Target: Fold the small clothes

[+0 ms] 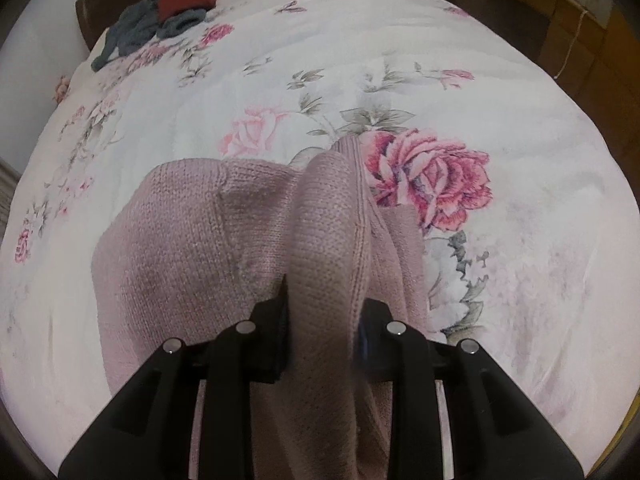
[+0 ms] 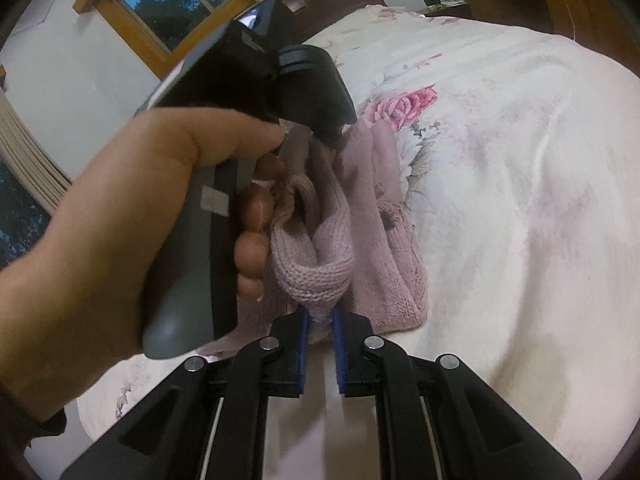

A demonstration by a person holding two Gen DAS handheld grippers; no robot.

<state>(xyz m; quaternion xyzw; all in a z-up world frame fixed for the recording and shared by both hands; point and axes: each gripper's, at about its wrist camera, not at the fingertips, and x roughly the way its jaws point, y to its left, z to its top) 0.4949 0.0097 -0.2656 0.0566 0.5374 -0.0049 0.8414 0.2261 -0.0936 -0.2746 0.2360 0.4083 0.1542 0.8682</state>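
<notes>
Both tools gripping: my left gripper (image 1: pixel 322 320) is clamped on a thick fold of the pink knit garment (image 1: pixel 192 240), my right gripper (image 2: pixel 320 320) nearly closed, pinching a bunched edge of same knit betw. blue pads. Under both lies the floral bedspread (image 1: pixel 400 80), garment draped on it ahead of the fingers. My left hand (image 2: pixel 120 208) wraps its handle just left of the right tool. Far ahead-left of left gripper: grey & red clothes pile (image 1: pixel 168 12).

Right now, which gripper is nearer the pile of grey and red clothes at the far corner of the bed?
Neither clearly: both the left gripper and the right gripper are clamped on the pink knit garment, far from the pile across the bedspread.
</notes>
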